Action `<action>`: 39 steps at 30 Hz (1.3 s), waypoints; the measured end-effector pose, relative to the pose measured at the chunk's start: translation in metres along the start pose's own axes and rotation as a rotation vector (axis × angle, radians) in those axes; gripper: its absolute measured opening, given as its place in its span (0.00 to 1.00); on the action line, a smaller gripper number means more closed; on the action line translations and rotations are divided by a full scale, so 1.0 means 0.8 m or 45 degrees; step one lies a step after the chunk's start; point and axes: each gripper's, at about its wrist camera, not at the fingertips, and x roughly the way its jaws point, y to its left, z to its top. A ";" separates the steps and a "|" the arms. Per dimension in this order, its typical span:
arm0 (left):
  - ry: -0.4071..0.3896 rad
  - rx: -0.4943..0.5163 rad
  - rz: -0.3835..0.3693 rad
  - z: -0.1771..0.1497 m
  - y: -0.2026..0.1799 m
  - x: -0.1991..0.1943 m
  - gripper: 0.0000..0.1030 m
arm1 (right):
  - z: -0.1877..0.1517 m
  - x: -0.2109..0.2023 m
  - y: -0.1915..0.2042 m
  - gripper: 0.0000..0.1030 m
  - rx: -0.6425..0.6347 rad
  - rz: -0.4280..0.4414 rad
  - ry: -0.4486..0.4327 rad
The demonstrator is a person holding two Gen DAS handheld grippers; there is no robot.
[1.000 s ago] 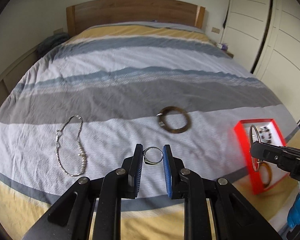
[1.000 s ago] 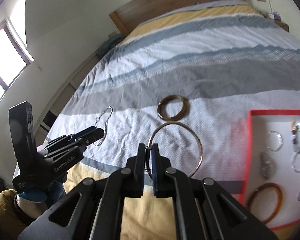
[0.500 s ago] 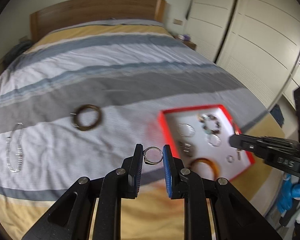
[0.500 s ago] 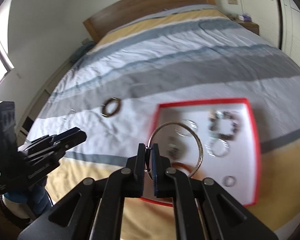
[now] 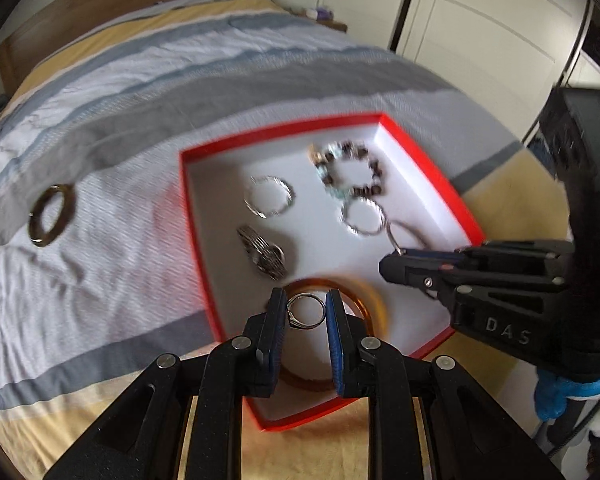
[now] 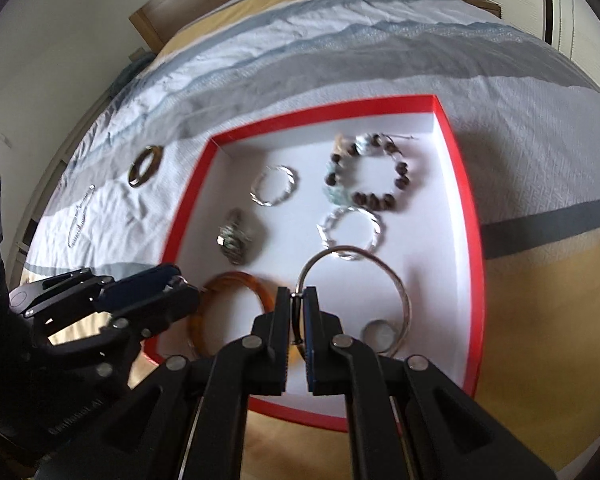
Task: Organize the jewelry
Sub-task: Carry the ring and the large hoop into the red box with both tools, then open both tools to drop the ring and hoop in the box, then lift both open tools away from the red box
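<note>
A red-rimmed white tray (image 5: 420, 148) (image 6: 466, 184) lies on the striped bed and holds a beaded bracelet (image 6: 380, 176), silver bracelets (image 6: 274, 186), a metal watch band (image 6: 236, 236), an amber bangle (image 6: 236, 280) and a small ring (image 6: 378, 330). My left gripper (image 5: 305, 314) is shut on a small silver ring (image 5: 306, 312) above the tray's near left part, over the amber bangle (image 5: 370, 300). My right gripper (image 6: 299, 300) is shut on a large silver bangle (image 6: 396, 284) above the tray's near side.
A dark bangle (image 5: 52, 216) (image 6: 145, 166) and a silver chain (image 6: 80, 216) lie on the bed left of the tray. A wooden headboard (image 5: 100, 4) is at the far end. White wardrobe doors (image 5: 480, 20) stand to the right.
Both grippers have swung right from the bedspread to above the red tray, each still holding its piece. The tray now fills the middle of both views.
</note>
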 end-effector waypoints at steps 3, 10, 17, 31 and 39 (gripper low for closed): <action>0.042 0.014 0.004 -0.002 -0.007 0.020 0.19 | -0.003 0.009 -0.008 0.06 -0.013 -0.018 0.037; 0.099 -0.003 0.014 -0.008 -0.009 0.048 0.19 | -0.007 0.016 -0.017 0.06 -0.001 -0.027 0.071; 0.100 -0.046 -0.001 -0.004 -0.002 0.051 0.19 | -0.008 0.012 -0.017 0.07 0.011 -0.041 0.071; 0.063 -0.079 -0.017 -0.006 0.004 -0.001 0.37 | -0.012 -0.026 -0.014 0.27 0.019 -0.086 0.028; -0.085 -0.099 -0.016 -0.017 0.001 -0.071 0.37 | -0.019 -0.062 0.002 0.33 0.024 -0.127 -0.018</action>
